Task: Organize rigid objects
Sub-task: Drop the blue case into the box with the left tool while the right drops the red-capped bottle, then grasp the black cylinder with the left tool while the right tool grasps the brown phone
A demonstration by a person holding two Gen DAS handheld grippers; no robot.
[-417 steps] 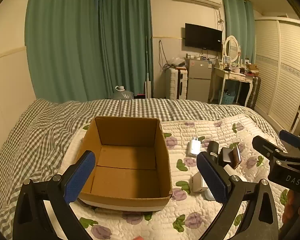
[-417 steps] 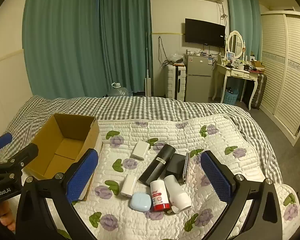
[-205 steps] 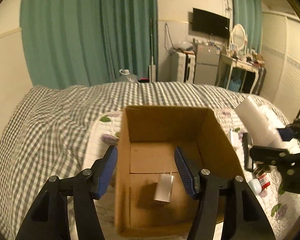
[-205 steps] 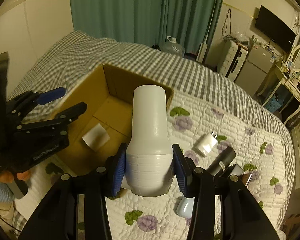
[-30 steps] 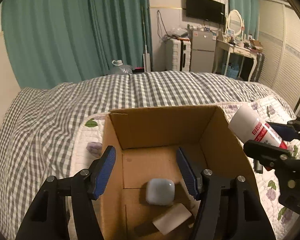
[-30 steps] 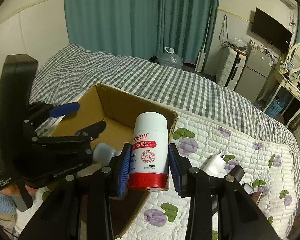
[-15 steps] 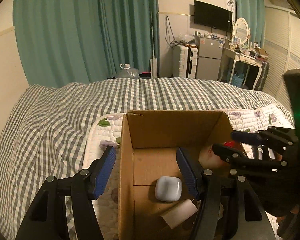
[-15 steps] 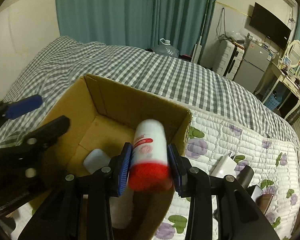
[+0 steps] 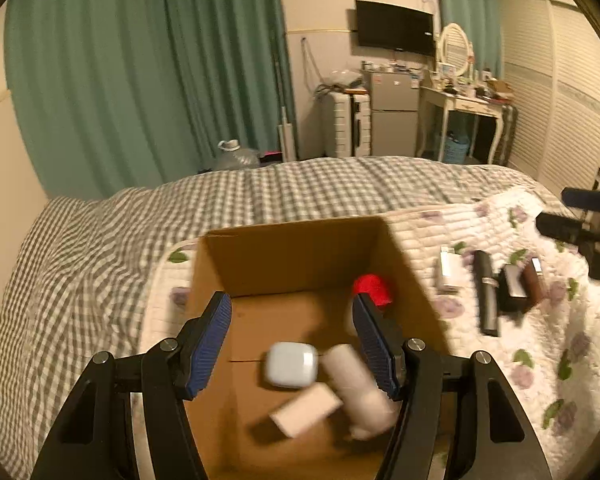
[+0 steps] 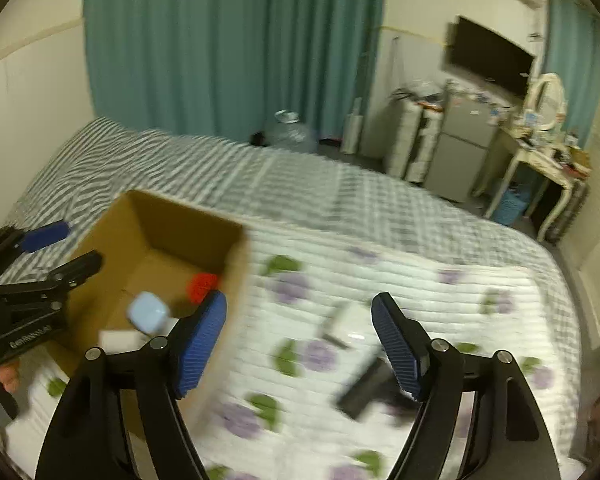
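Observation:
An open cardboard box [image 9: 292, 256] stands on the quilted bed. Inside lie a pale blue case [image 9: 290, 364], a white plug block [image 9: 306, 410], a white bottle [image 9: 358, 388] and a red-capped bottle [image 9: 372, 289]. My left gripper [image 9: 292, 344] is open and empty over the box's near side. My right gripper [image 10: 300, 346] is open and empty, to the right of the box [image 10: 160, 236] above the quilt. On the quilt lie a white charger [image 9: 448, 270], a black cylinder [image 9: 485, 296] and a dark device [image 9: 516, 290].
The grey checked bedspread [image 9: 100, 248] surrounds the floral quilt [image 10: 420, 300]. Green curtains, a small fridge, a dressing table and wardrobe doors stand beyond the bed. The right gripper also shows at the right edge of the left wrist view [image 9: 588, 224].
My right gripper has let go of the red-capped bottle into the box, opened, and pulled back to the right over the quilt. The left gripper has stayed open over the box.

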